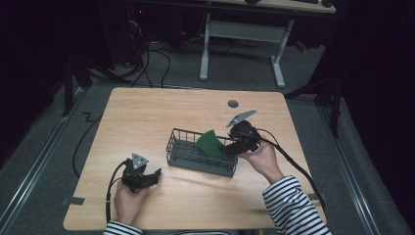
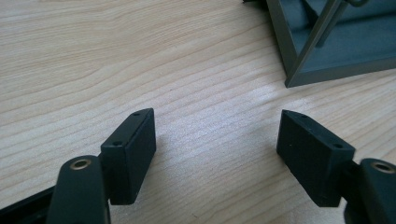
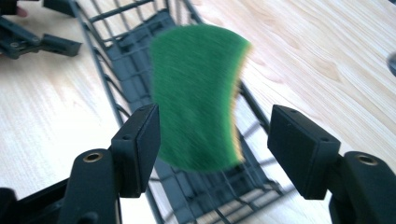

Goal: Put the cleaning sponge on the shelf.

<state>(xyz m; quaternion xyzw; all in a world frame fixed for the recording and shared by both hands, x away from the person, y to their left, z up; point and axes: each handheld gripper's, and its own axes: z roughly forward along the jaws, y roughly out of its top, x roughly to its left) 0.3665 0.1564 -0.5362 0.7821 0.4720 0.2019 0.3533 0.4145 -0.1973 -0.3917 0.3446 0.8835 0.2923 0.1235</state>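
A green scouring sponge (image 1: 210, 143) (image 3: 196, 93) with a thin yellow edge stands tilted over the right end of a dark wire basket (image 1: 173, 147) (image 3: 116, 88). It looks blurred in the right gripper view. My right gripper (image 1: 230, 147) (image 3: 215, 144) is just right of the basket, its jaws wide apart, with the sponge in front of the gap and neither pad pressing it. My left gripper (image 1: 154, 175) (image 2: 215, 140) rests low over the bare tabletop, open and holding nothing. The basket's corner (image 2: 299, 60) lies ahead of it to the right.
The wooden table (image 1: 147, 112) has a small dark round hole (image 1: 233, 103) near its far edge. Cables trail from both grippers off the near side. A white desk frame (image 1: 279, 63) and floor cables stand beyond the table.
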